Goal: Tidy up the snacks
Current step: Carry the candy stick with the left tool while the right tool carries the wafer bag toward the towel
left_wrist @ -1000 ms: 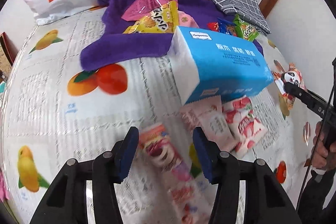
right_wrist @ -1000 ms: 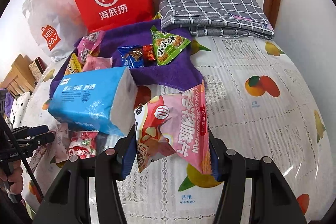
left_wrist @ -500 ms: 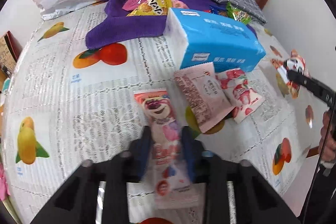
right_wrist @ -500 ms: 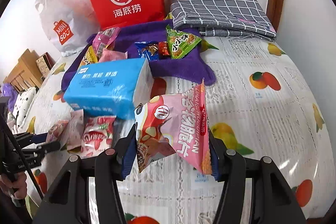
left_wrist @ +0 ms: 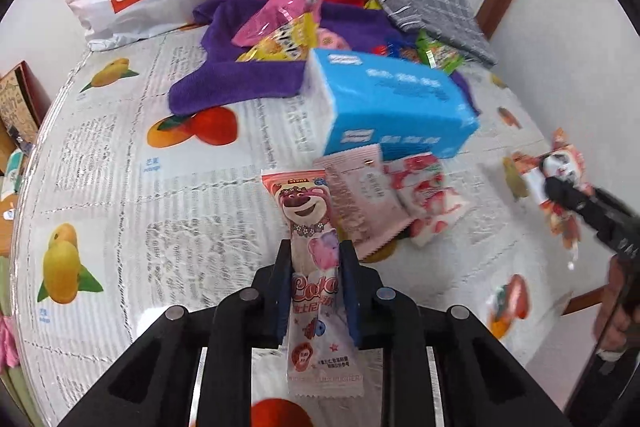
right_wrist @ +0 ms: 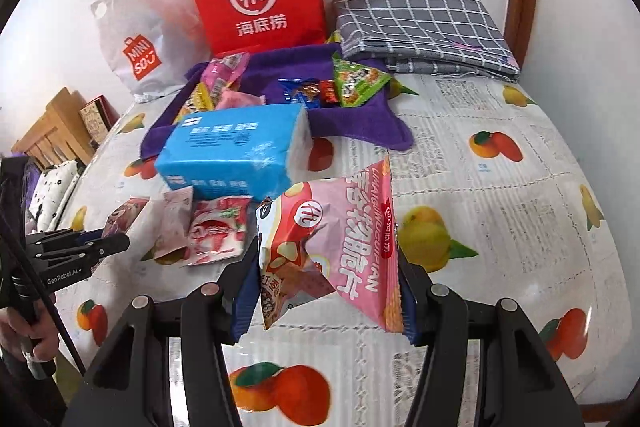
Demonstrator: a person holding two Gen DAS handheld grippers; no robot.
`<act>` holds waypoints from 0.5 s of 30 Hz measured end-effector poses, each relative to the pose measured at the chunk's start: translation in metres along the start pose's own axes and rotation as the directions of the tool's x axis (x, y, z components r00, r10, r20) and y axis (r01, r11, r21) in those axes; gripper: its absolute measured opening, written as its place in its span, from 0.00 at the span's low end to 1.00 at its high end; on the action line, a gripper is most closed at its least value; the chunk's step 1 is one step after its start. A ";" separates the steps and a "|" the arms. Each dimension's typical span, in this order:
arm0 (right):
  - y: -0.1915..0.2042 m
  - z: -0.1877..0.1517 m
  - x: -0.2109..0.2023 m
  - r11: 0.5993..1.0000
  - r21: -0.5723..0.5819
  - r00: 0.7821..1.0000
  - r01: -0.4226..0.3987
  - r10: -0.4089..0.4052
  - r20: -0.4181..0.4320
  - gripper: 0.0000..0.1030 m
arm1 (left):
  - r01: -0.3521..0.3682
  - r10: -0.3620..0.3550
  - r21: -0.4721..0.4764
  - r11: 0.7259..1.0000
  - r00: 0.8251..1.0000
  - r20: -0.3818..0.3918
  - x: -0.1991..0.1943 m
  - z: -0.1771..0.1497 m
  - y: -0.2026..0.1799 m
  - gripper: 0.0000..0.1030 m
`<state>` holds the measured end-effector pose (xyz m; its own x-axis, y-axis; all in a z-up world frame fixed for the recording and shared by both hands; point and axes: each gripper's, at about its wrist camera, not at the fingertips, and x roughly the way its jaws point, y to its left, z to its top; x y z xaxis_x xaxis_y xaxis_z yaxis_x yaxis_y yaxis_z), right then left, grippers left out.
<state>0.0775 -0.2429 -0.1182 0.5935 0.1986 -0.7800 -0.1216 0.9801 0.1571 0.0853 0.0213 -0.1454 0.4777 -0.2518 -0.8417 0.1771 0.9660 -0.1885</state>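
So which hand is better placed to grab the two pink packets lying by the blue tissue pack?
Neither is free: the left gripper is shut on the bear wrapper, the right gripper on the pink chip bag. Left is nearer.

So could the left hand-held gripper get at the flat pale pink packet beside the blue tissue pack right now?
Probably not yet: the left hand-held gripper is shut on the pink bear snack stick. The pale pink packet lies uncovered just ahead, so the path looks free once it unloads.
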 end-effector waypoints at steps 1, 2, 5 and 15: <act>0.003 0.000 -0.001 1.000 -0.002 1.000 -0.008 0.008 0.000 0.55 | 0.009 -0.009 0.002 1.000 1.000 0.005 -0.003 0.001 -0.002 0.21; 0.005 0.000 -0.002 1.000 -0.004 1.000 -0.015 0.015 0.001 0.55 | 0.015 -0.015 0.007 1.000 1.000 0.012 -0.007 0.001 -0.004 0.21; 0.014 0.000 -0.007 0.999 -0.015 0.999 -0.032 0.032 0.003 0.55 | 0.029 -0.029 0.013 1.000 0.999 0.029 -0.017 0.004 -0.009 0.21; 0.029 0.017 -0.023 0.997 -0.048 0.998 -0.054 0.056 0.034 0.55 | 0.055 -0.058 0.036 0.998 0.995 0.084 -0.046 0.029 -0.021 0.21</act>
<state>0.0740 -0.2187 -0.0850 0.6122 0.2529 -0.7492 -0.1918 0.9667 0.1696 0.0839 0.0110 -0.0879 0.5370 -0.3116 -0.7839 0.2341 0.9478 -0.2164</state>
